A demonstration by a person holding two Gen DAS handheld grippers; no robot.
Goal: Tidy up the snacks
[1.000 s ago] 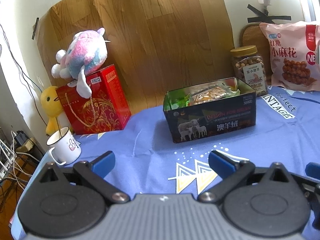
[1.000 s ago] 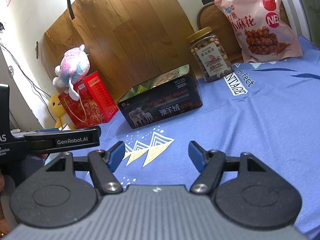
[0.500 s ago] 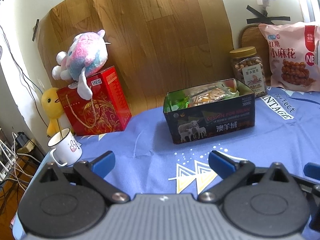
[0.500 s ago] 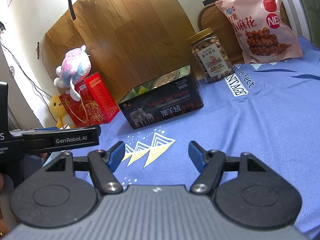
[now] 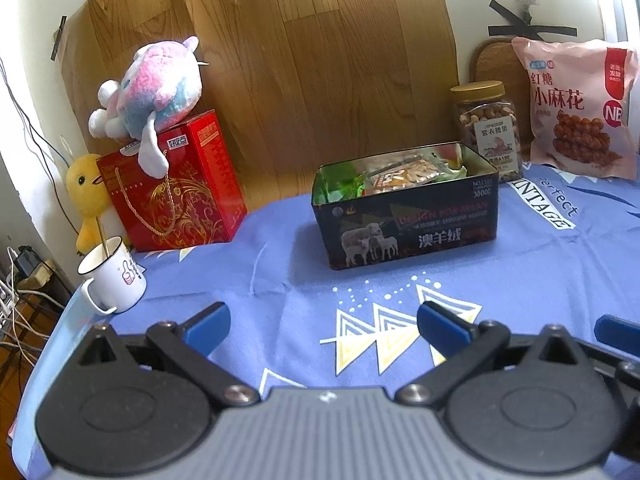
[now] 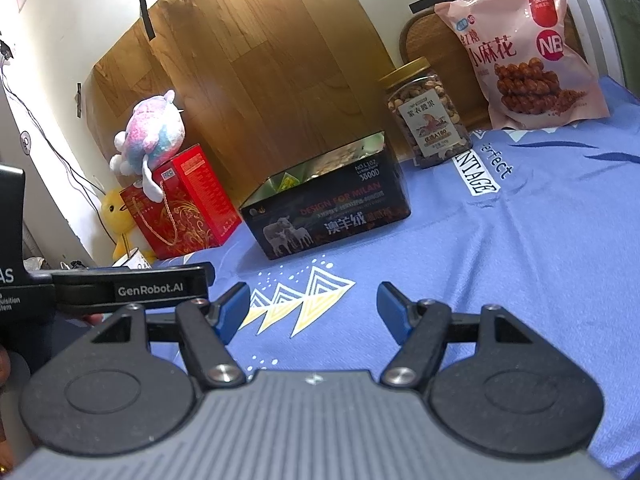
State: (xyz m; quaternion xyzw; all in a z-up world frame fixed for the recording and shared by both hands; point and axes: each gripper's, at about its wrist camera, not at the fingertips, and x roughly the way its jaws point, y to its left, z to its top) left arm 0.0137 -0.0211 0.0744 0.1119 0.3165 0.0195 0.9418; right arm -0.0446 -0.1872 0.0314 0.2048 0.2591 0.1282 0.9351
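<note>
A black tin box (image 5: 408,220) stands open on the blue cloth, with several snack packets (image 5: 400,174) inside; it also shows in the right wrist view (image 6: 328,216). A jar of nuts (image 5: 486,128) (image 6: 426,114) and a pink snack bag (image 5: 576,108) (image 6: 520,48) stand behind it to the right. My left gripper (image 5: 322,326) is open and empty, low over the cloth in front of the box. My right gripper (image 6: 314,312) is open and empty, to the right of the left one.
A red gift box (image 5: 176,184) with a plush toy (image 5: 152,84) on top stands at the back left, beside a yellow duck toy (image 5: 84,196). A white mug (image 5: 114,276) sits near the table's left edge. A wooden board (image 5: 300,60) leans behind.
Both grippers have drawn back a little from the box and stay open. Nothing on the table has moved.
</note>
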